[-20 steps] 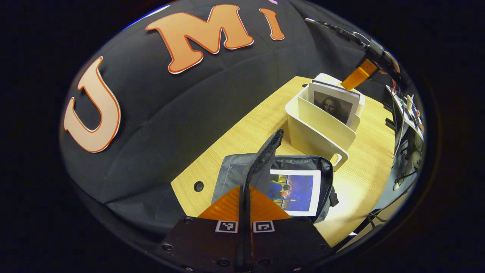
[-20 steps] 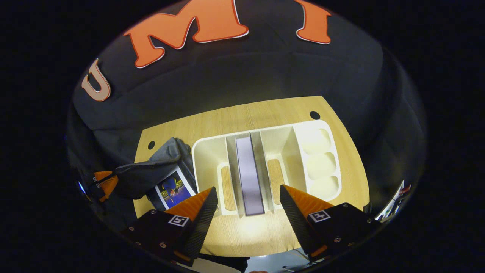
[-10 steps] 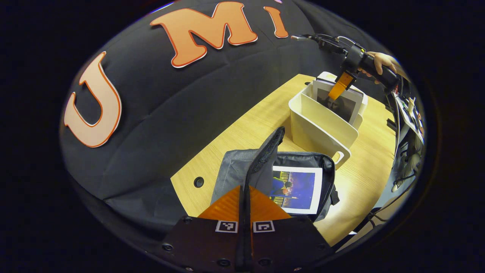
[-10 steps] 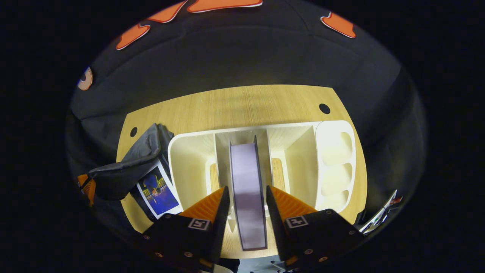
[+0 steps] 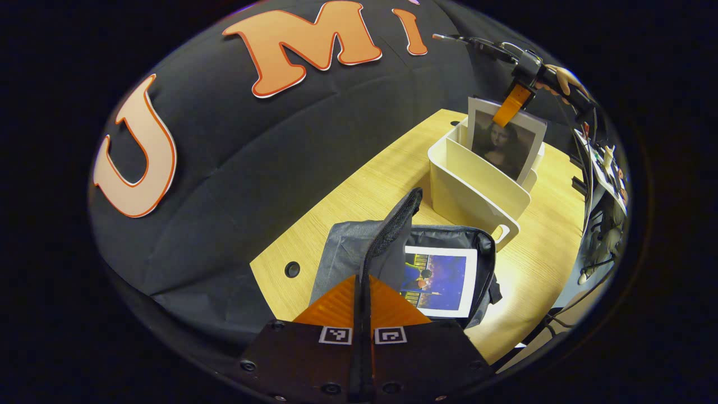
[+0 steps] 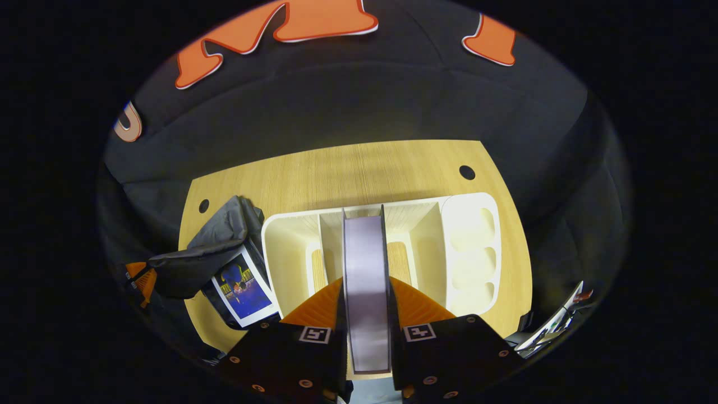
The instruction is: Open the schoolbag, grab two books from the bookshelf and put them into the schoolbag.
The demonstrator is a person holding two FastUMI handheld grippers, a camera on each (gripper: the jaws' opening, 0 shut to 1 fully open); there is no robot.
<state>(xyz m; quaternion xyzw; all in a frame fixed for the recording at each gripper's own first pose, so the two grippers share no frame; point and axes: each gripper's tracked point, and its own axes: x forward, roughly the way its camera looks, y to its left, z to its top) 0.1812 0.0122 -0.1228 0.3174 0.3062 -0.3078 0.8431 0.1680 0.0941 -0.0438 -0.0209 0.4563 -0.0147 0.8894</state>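
Right tongs [image 6: 366, 306] clamp the stiff, light book [image 6: 366, 264] by its top edge (left tongs [image 5: 362, 292] pinch the soft schoolbag flap [image 5: 392, 230]).

We see the bag flap [image 5: 387, 235] covering 1 corner of the book [image 5: 438, 280] inside; the bookshelf [image 5: 477, 185] wall hides the other book's [image 5: 505, 143] lower part.
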